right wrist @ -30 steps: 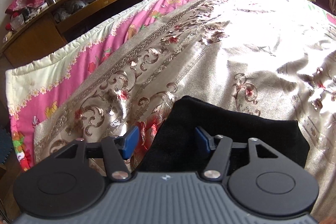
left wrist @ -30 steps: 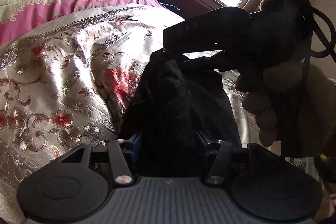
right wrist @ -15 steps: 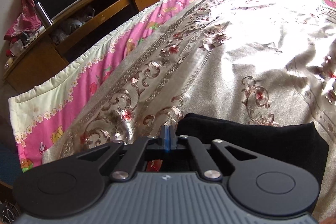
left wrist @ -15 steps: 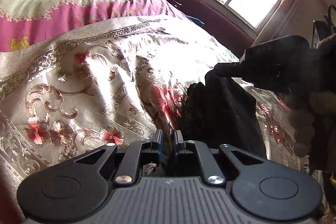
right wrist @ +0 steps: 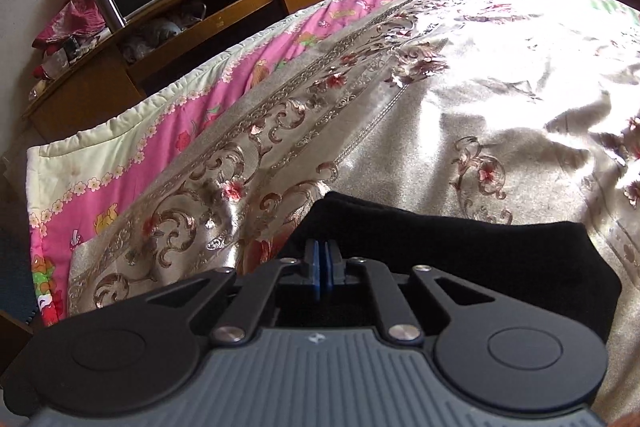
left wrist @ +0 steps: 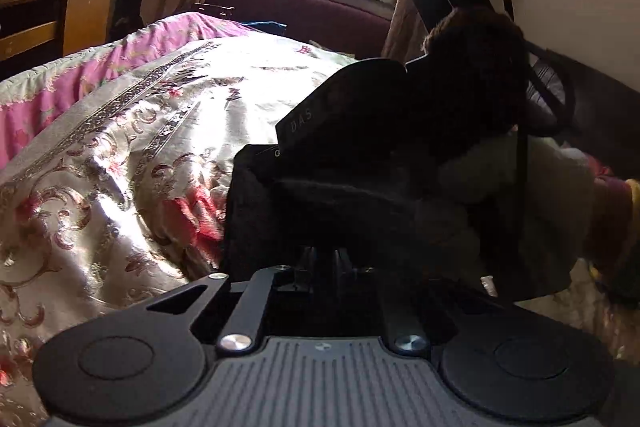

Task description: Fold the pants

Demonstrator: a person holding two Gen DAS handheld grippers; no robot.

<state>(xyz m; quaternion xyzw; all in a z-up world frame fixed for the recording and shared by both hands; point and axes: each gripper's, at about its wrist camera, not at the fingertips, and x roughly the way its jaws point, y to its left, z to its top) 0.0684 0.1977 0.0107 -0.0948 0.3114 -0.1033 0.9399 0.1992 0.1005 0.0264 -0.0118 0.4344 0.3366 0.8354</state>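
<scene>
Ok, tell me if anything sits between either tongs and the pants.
Nothing visible does. The right tongs sit shut at the edge of the black pants on the bedspread. The left tongs are shut against the same dark fabric.

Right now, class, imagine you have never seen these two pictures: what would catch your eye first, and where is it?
First, the shiny gold bedspread with red flowers fills both views, a pink quilt showing along its far edge. Next, the black pants lie dark on it, right ahead of both claws. The right claw is shut on the cloth, and the left claw looks shut on it in deep shadow.
</scene>
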